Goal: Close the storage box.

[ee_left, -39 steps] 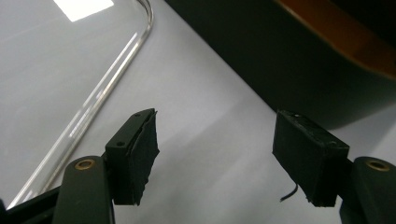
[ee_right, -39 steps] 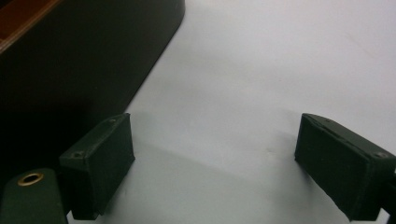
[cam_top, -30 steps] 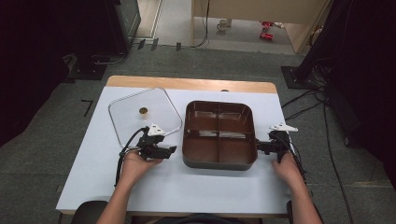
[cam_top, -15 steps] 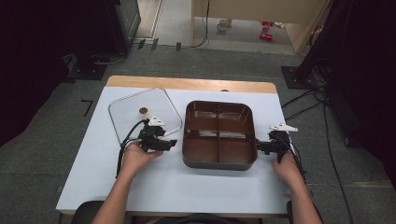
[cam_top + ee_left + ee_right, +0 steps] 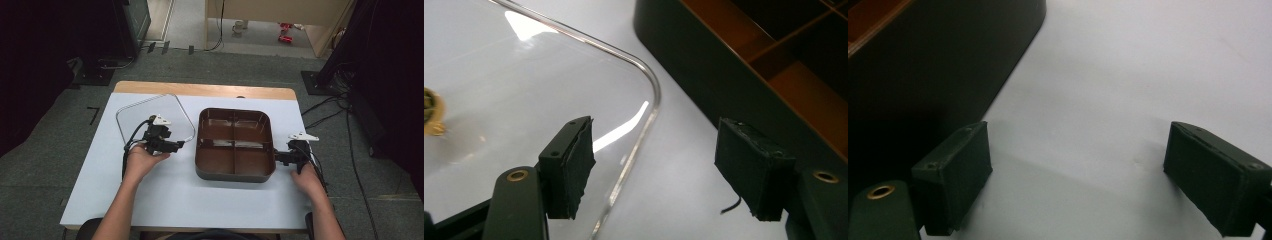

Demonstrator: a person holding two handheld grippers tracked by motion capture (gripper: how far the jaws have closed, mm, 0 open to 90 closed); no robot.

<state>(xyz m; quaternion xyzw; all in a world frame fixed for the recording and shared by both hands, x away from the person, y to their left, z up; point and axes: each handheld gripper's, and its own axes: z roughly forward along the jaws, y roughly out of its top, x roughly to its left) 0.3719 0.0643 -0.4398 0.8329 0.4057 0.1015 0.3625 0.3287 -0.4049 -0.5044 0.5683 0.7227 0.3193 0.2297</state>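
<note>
the dark brown, rounded-square tray with four compartments (image 5: 234,144) sits on the white table (image 5: 180,200), a little right of the middle. its inner walls form a cross, and all four compartments look bare. to its left, a clear glass lid with rounded corners (image 5: 140,116) lies flat on the table, its right edge just beside the tray's left wall without touching it. in the left gripper view a small brass knob (image 5: 430,112) shows on the lid at the picture's left side.

the left gripper (image 5: 176,145) hangs over the near right corner of the lid, pointing toward the tray. in the left gripper view its two black padded jaws stand apart, with nothing pressed between them: the curved rim of the lid (image 5: 644,90) runs below the gap, one jaw over the glass and the other next to the tray's dark outer wall (image 5: 704,75). whether either pad touches the lid or the tray, i cannot tell. the jaws have just opened a shade further, with nothing gripped.

the right gripper (image 5: 278,156) sits at the tray's near right corner, pointing left at its outer wall. in the right gripper view its jaws are spread wide over bare table, holding nothing; the tray's dark wall (image 5: 938,65) rises just beside one jaw, and the other is well clear of it. both hands come in from the near edge of the table, each wrapped round its gripper's body, with a black cable (image 5: 126,152) trailing back from the left one.
</note>
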